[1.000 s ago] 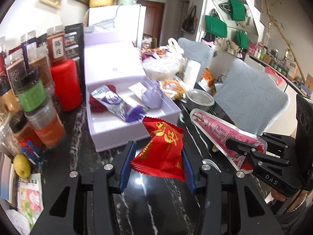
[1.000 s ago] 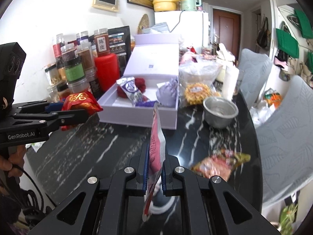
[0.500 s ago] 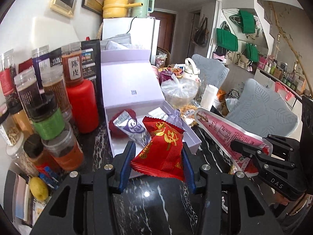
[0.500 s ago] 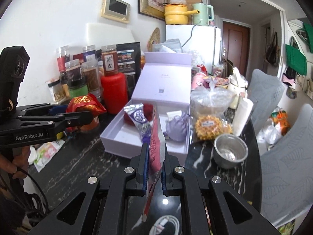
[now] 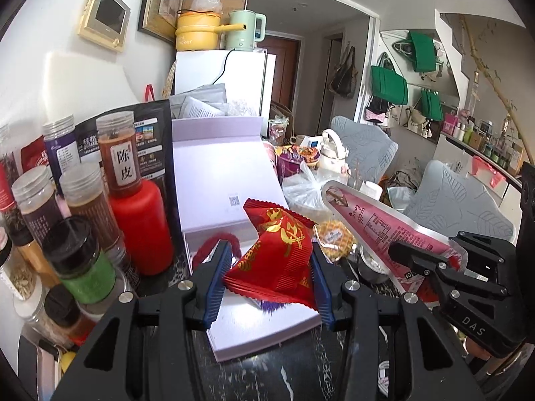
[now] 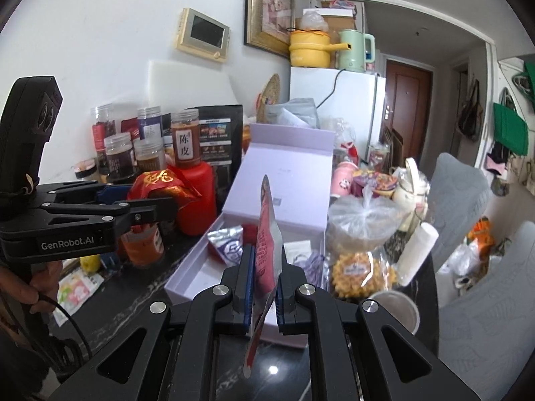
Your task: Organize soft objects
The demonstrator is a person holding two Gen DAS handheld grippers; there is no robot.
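Purple packet in box, right view only

Red snack packet with gold print, pinched upright, pink pouch at its 3 o'clock, slanting, lilac box open behind

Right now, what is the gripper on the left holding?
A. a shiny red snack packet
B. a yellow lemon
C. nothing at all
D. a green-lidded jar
A: the left gripper is shut on the red snack packet, its blue pads pressing both sides, held up in front of the open lilac box.
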